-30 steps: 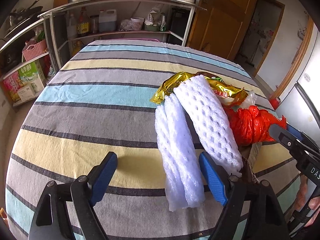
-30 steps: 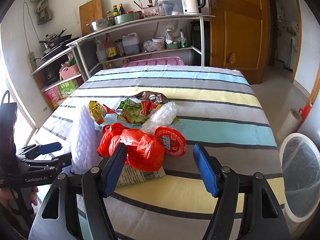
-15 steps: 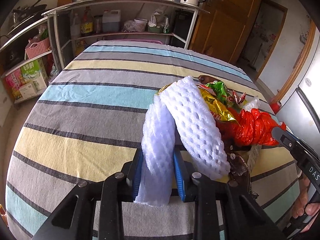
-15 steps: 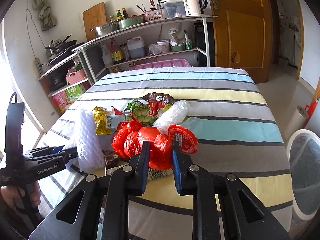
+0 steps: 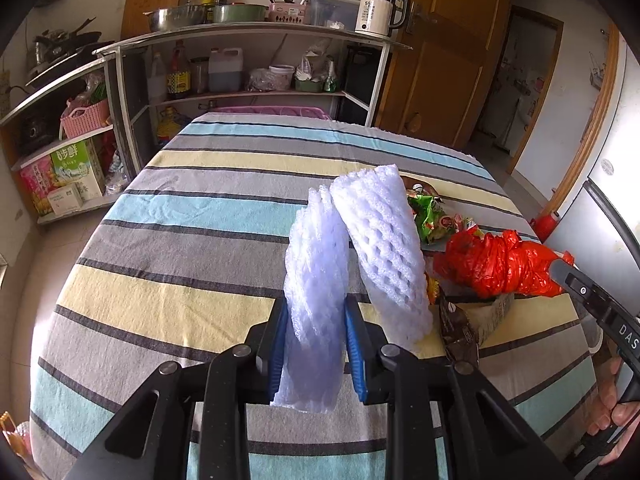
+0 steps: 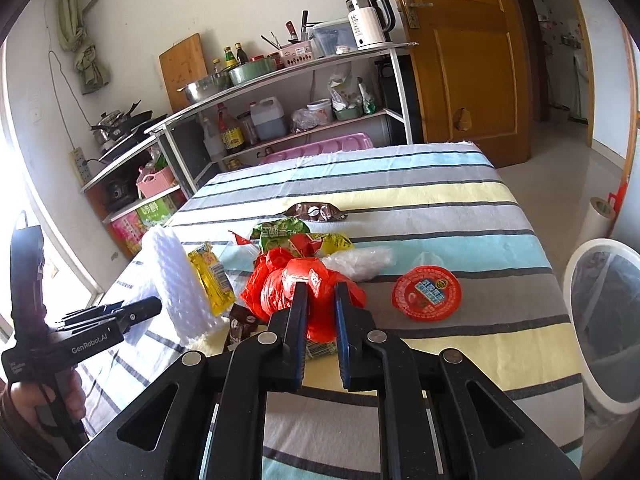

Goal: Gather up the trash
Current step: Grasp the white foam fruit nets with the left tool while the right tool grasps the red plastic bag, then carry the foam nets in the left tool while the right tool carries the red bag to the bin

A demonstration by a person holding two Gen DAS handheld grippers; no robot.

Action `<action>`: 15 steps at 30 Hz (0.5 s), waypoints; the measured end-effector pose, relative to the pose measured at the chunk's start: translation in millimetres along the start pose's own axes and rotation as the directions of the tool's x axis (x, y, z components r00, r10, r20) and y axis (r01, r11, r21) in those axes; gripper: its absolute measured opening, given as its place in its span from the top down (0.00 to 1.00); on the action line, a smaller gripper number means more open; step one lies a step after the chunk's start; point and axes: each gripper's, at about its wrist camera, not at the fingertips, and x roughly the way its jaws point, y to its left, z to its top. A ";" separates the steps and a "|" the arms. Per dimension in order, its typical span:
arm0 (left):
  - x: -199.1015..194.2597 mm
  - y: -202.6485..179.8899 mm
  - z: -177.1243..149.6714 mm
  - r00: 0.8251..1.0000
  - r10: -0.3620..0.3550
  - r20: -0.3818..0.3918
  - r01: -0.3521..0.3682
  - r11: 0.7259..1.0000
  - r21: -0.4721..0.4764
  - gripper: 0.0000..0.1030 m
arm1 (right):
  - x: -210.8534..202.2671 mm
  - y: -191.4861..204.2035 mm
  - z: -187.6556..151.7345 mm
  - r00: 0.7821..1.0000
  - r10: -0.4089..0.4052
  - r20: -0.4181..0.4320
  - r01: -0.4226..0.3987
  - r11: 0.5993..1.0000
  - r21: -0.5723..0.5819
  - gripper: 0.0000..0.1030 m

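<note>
Your left tongs (image 5: 316,344) grasp the foam net (image 5: 316,280); your right tongs (image 6: 320,320), closing, pinch the red bag (image 6: 304,280). The bin (image 6: 600,320) stands beyond the tabletop's (image 6: 440,200) right edge, nearer your right hand.

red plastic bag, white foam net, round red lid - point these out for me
red plastic bag (image 6: 280,284), right wrist view, crumpled left side
white foam net (image 5: 316,280), left wrist view, middle of the gripped sleeve
round red lid (image 6: 426,293), right wrist view, centre label

The white foam net sleeve (image 5: 316,280) looks soft and matt; the red crinkled plastic bag (image 6: 308,284) beside it is glossy; the striped cloth table cover (image 5: 192,240) is matt.
</note>
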 end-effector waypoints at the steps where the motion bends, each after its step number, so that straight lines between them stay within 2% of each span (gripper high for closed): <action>1: -2.8 0.3 -0.3 1.000 -0.001 0.006 0.001 1.000 -0.003 0.74 | -4.0 -0.7 -0.8 1.000 0.003 0.010 -0.003 1.000 0.004 0.88; 9: -18.4 2.5 0.3 0.997 0.061 0.050 -0.060 0.998 -0.021 0.73 | -22.9 -5.0 0.7 0.998 0.000 0.066 -0.002 0.999 0.033 0.88; 15: -33.5 7.8 3.5 0.994 0.069 0.082 -0.066 0.997 -0.034 0.73 | -27.7 -5.4 0.5 0.996 0.005 0.088 -0.008 0.999 0.040 0.88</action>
